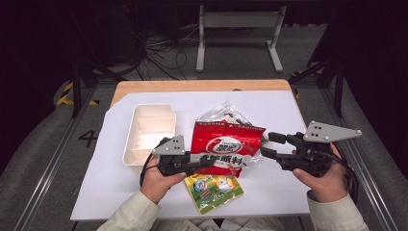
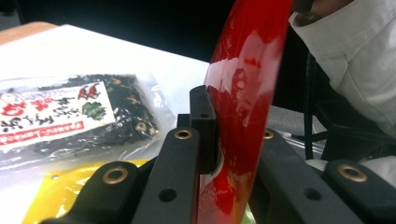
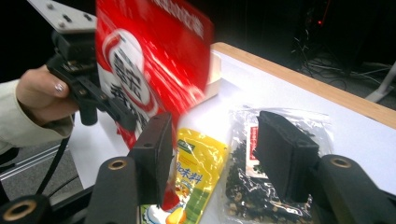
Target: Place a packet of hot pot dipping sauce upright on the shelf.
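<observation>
One white sheet (image 1: pixel 288 192) covers the wooden table (image 1: pixel 202 85).

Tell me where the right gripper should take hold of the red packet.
Probably the free right edge of the red packet, from the right side: the left gripper already pinches its lower left edge and holds it up, and the right gripper stands open beside it.

Red packet (image 1: pixel 226 144) with white oval logo, yellow packet (image 1: pixel 214 190), clear dark-flecked bag (image 1: pixel 226 114), white tray (image 1: pixel 149 132)
</observation>
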{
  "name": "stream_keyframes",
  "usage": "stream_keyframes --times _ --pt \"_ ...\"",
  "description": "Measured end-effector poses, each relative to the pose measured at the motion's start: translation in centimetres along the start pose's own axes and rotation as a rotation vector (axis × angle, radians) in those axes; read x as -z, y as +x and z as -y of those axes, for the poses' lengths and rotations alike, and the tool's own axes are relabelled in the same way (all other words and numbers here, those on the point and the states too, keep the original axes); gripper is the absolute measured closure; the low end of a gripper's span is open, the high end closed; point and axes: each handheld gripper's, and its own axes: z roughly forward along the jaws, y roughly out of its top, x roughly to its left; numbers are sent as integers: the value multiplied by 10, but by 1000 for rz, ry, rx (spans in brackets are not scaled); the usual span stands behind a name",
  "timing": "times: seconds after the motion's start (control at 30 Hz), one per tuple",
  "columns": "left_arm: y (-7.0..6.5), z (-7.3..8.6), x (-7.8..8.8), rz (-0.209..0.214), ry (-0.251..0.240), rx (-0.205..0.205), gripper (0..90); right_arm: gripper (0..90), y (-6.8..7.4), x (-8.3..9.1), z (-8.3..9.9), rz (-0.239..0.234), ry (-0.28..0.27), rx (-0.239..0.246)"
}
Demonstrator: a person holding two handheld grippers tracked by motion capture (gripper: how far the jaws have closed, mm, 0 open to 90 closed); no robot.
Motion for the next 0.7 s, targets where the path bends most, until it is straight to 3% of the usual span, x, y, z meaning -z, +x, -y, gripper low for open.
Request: stream_keyframes --times 0.33,0.43,0.7 --pt "5 -9 21 -38 -35 -14 866 468 -14 2 9 29 13 -37" --pt "7 -11 27 -51 -47 -14 865 477 -19 1 12 74 25 -30" --pt "12 -13 38 -76 -61 -13 865 479 -29 2 18 99 23 -26"
